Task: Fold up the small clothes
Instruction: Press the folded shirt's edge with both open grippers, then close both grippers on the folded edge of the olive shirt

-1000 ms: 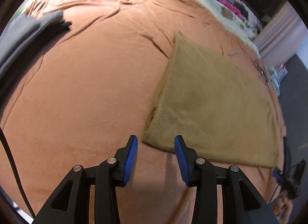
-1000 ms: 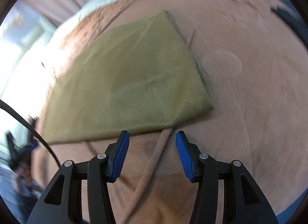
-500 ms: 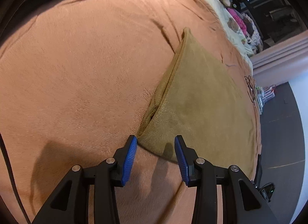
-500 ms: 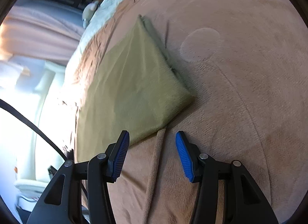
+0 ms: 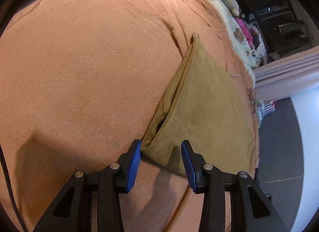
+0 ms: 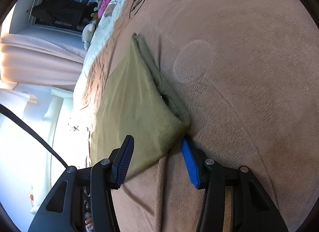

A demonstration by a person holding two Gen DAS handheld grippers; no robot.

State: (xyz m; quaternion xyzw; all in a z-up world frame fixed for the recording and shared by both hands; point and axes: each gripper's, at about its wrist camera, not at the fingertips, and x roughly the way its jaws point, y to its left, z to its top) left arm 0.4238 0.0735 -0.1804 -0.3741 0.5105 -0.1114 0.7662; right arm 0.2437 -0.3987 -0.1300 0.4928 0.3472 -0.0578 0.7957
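An olive-tan fleece cloth [image 5: 207,100], folded in layers, lies flat on a brown bed blanket [image 5: 79,68]. My left gripper [image 5: 161,152] is open, its blue pads on either side of the cloth's near left corner, low over the blanket. In the right wrist view the same cloth [image 6: 131,100] shows, and my right gripper [image 6: 157,148] is open around its near right corner. Neither has closed on the fabric.
A raised seam in the blanket [image 6: 161,170] runs toward me under the right gripper. A cream quilt with soft toys [image 5: 239,26] lies at the bed's far end. Curtains [image 6: 37,56] and dark furniture [image 5: 279,6] stand beyond the bed.
Both grippers have tilted and dropped toward the cloth's near corners, moving forward until the corners sit between the open pads. The cloth has not moved.
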